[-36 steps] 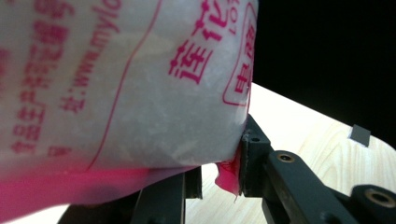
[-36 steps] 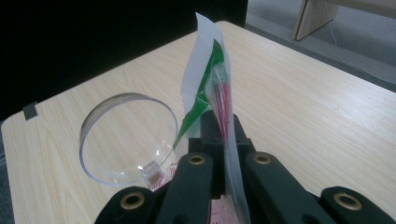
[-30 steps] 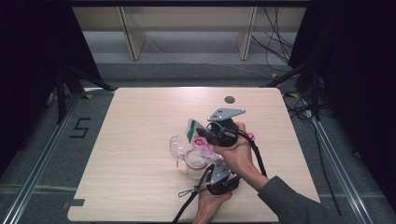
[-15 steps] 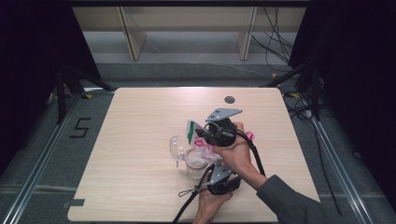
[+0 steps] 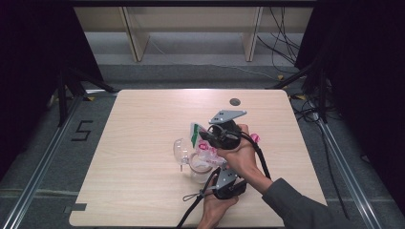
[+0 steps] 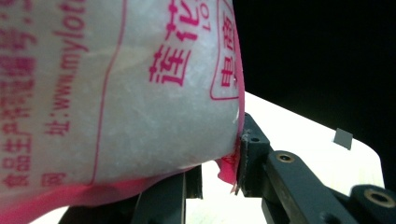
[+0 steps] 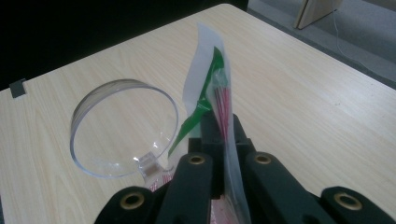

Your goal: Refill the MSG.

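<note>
A plastic bag (image 5: 205, 151) with pink print and a green strip at its top hangs over a clear cup (image 5: 198, 167) near the table's front middle. The cup's round hinged lid (image 5: 180, 150) lies open to its left. My right gripper (image 5: 210, 136) is shut on the bag's top edge (image 7: 208, 79), and the clear lid (image 7: 123, 126) shows beyond its jaws (image 7: 219, 126). My left gripper (image 5: 216, 175) comes in from the near side, just below the cup. Up close, the white grainy bag (image 6: 116, 93) looms large, its pink bottom edge pinched between the left gripper's jaws (image 6: 219, 172).
The light wooden table (image 5: 143, 143) has a dark round grommet (image 5: 234, 101) near its far edge. A small pink piece (image 5: 254, 138) lies by the right hand. Cables trail from both grippers off the front edge. Shelf legs stand beyond the table.
</note>
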The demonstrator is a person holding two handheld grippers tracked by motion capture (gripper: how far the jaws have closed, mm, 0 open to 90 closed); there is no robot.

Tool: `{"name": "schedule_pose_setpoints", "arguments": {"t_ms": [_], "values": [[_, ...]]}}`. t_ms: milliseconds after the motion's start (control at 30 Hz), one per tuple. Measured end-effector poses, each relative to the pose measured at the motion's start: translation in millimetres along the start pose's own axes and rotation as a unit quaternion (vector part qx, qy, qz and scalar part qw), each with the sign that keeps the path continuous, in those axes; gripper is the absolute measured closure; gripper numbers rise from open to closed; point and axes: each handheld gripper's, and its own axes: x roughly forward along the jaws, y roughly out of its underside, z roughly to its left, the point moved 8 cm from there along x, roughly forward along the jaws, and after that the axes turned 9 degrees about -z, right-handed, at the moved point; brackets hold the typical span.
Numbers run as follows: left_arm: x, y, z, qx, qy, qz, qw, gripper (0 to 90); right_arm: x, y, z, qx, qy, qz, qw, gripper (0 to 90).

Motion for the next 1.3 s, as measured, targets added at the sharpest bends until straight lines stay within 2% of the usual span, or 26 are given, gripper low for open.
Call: {"name": "schedule_pose_setpoints", "arguments": {"t_ms": [67,167,200,267,300,333,367,400,533,567,667,700,767,833,867,900,1000,1100,1167,1200,1300], "values": [[0.0,-0.3,0.1,0.005,-0.002,0.0,1.0,74.8,1.5,-1.1,-0.7,-0.011,-0.005,-0.004,0.9999,90.0],[0.3,0.0,-0.2,0.003,0.002,0.001,1.0,74.9,2.5,-1.1,0.2,-0.012,-0.004,-0.004,0.9999,90.0],[0.4,0.3,0.0,0.005,0.0,0.001,1.0,74.9,3.4,0.9,1.6,-0.012,0.001,0.004,0.9999,90.0],[-0.1,-0.4,0.4,0.007,-0.001,0.0,1.0,74.8,4.4,-0.2,0.6,-0.017,-0.004,0.003,0.9998,90.0],[-0.2,-0.9,0.2,0.006,0.001,-0.002,1.0,74.9,2.8,-0.2,1.4,-0.002,0.002,0.006,1.0,90.0],[-0.2,-1.3,-0.2,0.004,0.003,-0.003,1.0,74.8,3.5,-0.8,1.1,-0.008,0.0,0.003,1.0,90.0],[3.6,-4.4,-6.2,-0.028,0.008,-0.029,0.9992,74.9,4.5,0.1,1.8,-0.009,0.004,0.005,0.9999,90.0],[4.7,-5.0,-7.8,-0.034,0.007,-0.034,0.9988,74.9,6.0,1.0,1.5,-0.02,0.006,0.006,0.9998,90.0],[3.7,-5.8,-8.7,-0.032,0.009,-0.034,0.9989,74.8,8.7,1.1,1.8,-0.022,0.002,0.004,0.9998,90.0],[4.3,-5.9,-8.6,-0.032,0.008,-0.036,0.9988,74.8,8.9,2.0,2.8,-0.02,0.002,0.013,0.9997,90.0],[3.5,-6.5,-8.1,-0.028,0.008,-0.036,0.9989,74.8,8.8,1.6,4.1,-0.016,0.001,0.016,0.9997,90.0],[3.2,-7.0,-8.4,-0.029,0.01,-0.037,0.9988,74.8,10.2,0.4,3.5,-0.021,0.002,0.009,0.9997,90.0],[3.1,-7.5,-8.8,-0.031,0.009,-0.039,0.9987,74.8,9.3,1.0,3.9,-0.02,0.001,0.019,0.9996,90.0],[3.0,-7.7,-8.4,-0.03,0.008,-0.039,0.9988,74.8,10.5,0.3,3.5,-0.018,0.001,0.015,0.9997,90.0],[3.0,-8.1,-8.4,-0.03,0.009,-0.04,0.9987,74.8,12.1,-0.9,1.6,-0.024,0.002,0.009,0.9997,90.0],[4.2,-9.9,-9.0,-0.037,0.014,-0.042,0.9983,74.8,12.3,-0.2,2.5,-0.017,0.003,0.012,0.9998,90.0],[5.1,-11.2,-7.4,-0.035,0.013,-0.04,0.9985,74.8,12.2,0.2,1.9,-0.022,0.003,0.02,0.9996,90.0],[4.2,-11.8,-6.3,-0.031,0.013,-0.04,0.9986,74.8,13.3,-4.5,0.6,-0.029,0.002,0.009,0.9996,90.0],[4.7,-11.3,-6.6,-0.036,0.014,-0.042,0.9984,74.9,13.1,-2.4,1.2,-0.027,0.007,0.022,0.9994,90.0],[4.3,-10.8,-5.5,-0.034,0.01,-0.041,0.9985,74.8,15.0,-2.8,1.0,-0.031,0.0,0.02,0.9993,90.0],[3.7,-11.2,-6.0,-0.039,0.015,-0.041,0.9983,74.8,16.2,-2.6,1.3,-0.032,0.002,0.016,0.9994,90.0]]}}
